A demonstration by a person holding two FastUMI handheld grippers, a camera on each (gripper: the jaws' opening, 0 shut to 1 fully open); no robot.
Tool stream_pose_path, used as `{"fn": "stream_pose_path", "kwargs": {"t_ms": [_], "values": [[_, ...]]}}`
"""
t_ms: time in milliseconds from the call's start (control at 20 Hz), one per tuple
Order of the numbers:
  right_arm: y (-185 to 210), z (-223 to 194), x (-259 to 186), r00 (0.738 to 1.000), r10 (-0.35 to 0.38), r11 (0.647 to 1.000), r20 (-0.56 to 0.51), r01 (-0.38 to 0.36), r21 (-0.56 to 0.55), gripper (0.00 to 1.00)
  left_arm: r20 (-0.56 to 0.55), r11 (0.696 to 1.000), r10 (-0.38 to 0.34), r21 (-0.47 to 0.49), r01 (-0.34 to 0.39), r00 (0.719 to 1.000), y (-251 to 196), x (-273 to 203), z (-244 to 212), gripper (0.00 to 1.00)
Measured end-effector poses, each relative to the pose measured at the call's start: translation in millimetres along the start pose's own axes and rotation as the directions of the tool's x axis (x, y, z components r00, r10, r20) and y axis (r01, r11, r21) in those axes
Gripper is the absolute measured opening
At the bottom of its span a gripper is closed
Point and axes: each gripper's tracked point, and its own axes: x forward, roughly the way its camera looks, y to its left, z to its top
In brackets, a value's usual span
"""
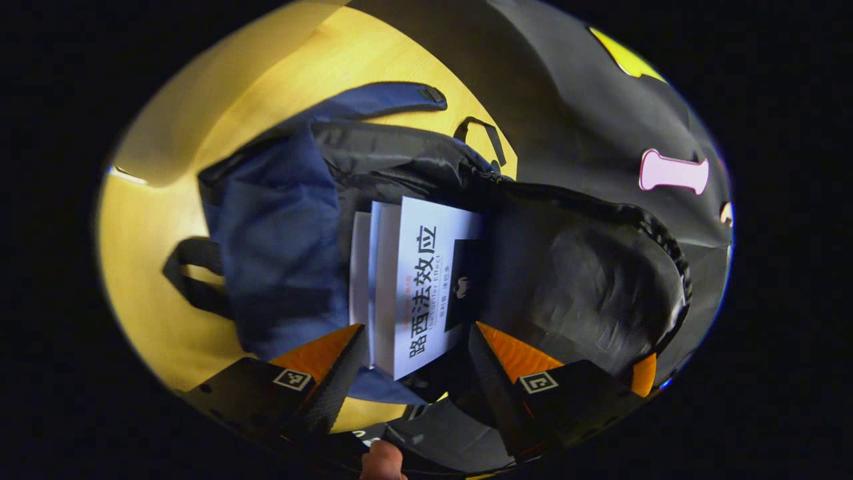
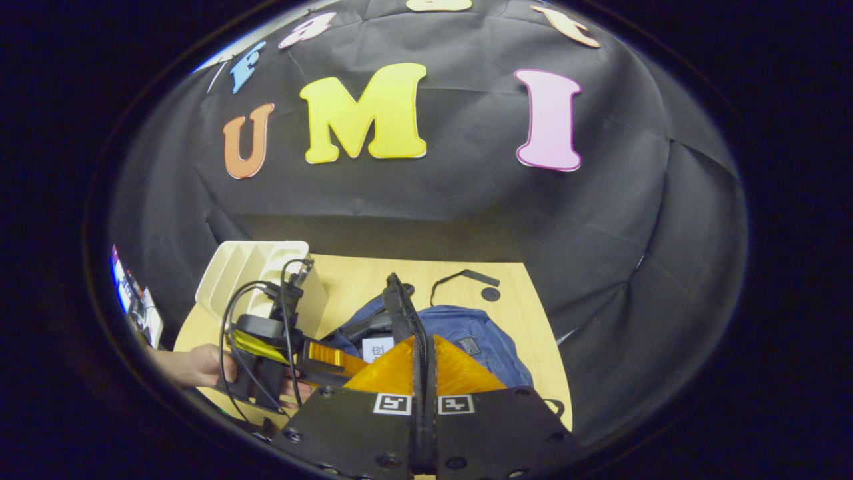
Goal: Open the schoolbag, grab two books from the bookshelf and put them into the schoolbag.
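Navy blue schoolbag (image 1: 280, 247) with black lining; white book (image 1: 426, 287) with black lettering; pale yellow wooden bench (image 1: 153, 313); cream bookshelf (image 2: 256, 277).

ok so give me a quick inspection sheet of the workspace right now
surface: wooden table, bare wood showing around the bag
job's things: blue schoolbag lying open on the table; two books standing in its mouth, partly inside; black flap folded back; white bookshelf at the table's far left corner
clutter: nothing seen
grippers: left claw open, fingers either side of the books, not pressing them; right claw shut on a black edge of the schoolbag's opening, holding it up
cables: black cables looped on the left claw's body, beside a hand
surroundings: black cloth wall behind the table
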Motion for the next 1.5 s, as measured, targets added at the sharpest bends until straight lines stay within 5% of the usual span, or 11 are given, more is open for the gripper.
{"fn": "stream_pose_path", "kwargs": {"t_ms": [250,400,650,850,1150,1500], "values": [[20,-2,1,1.0,0.026,1.0,0.008,-0.026,0.01,0.0,0.077,0.969,0.135,0.196,-0.148,0.988,5,-55,7,1.0],[35,-7,3,0.999,0.036,0.999,0.008,-0.036,0.01,0.0,0.171,0.915,0.224,0.303,-0.268,0.959,12,-90,16,0.97],[66,-22,7,0.998,0.058,0.998,-0.001,-0.058,0.005,0.0,0.32,0.827,0.272,0.405,-0.391,0.907,20,-148,26,0.97],[94,-39,12,0.997,0.071,0.997,-0.012,-0.071,-0.012,0.0,0.473,0.758,0.274,0.43,-0.491,0.837,25,-203,37,0.97],[131,-67,26,0.996,0.082,0.996,-0.037,-0.083,-0.028,0.0,0.673,0.693,0.205,0.413,-0.591,0.711,24,-286,49,0.96],[165,-98,43,0.993,0.088,0.995,-0.073,-0.091,-0.029,0.04,0.738,0.631,0.229,0.384,-0.674,0.635,47,-349,36,0.96]]}}
